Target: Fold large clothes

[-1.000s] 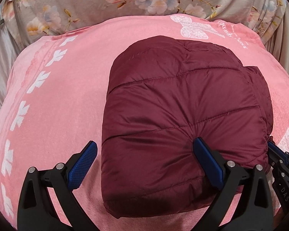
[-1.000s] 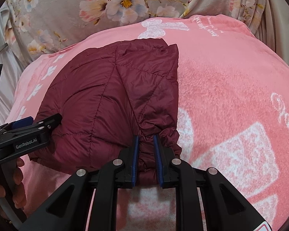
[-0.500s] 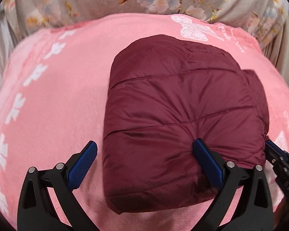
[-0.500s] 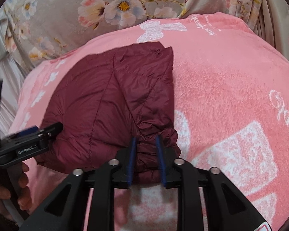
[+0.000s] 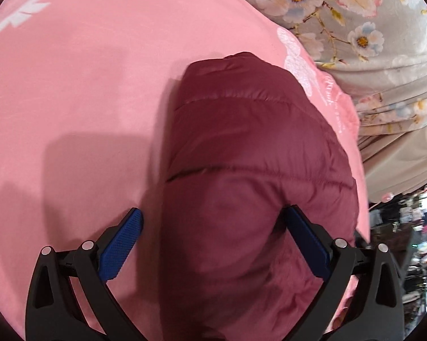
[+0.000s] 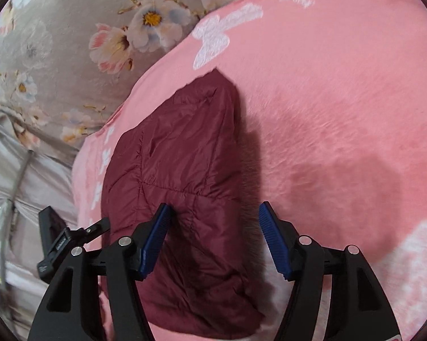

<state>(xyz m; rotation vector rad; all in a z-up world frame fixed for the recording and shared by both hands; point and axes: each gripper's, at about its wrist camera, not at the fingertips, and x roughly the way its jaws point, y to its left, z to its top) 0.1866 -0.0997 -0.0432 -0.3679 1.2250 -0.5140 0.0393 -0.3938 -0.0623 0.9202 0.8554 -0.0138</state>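
Both grippers stand wide open over the folded maroon puffer jacket (image 5: 250, 176) on the pink blanket (image 5: 85, 99). The left gripper (image 5: 213, 244) grips nothing, though its right pad pokes the jacket, whose near end is cut off below. The right gripper (image 6: 213, 238) just spread its jaws, gripping nothing; everything's blurry, with floral fabric (image 6: 71, 42) behind.

The folded jacket's (image 5: 250, 170) near end is cut off by the frame's bottom edge.

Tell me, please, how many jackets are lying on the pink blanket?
1: a folded maroon jacket lies on the pink blanket, near its edge by the flowered bedding. Others could lie outside the views.
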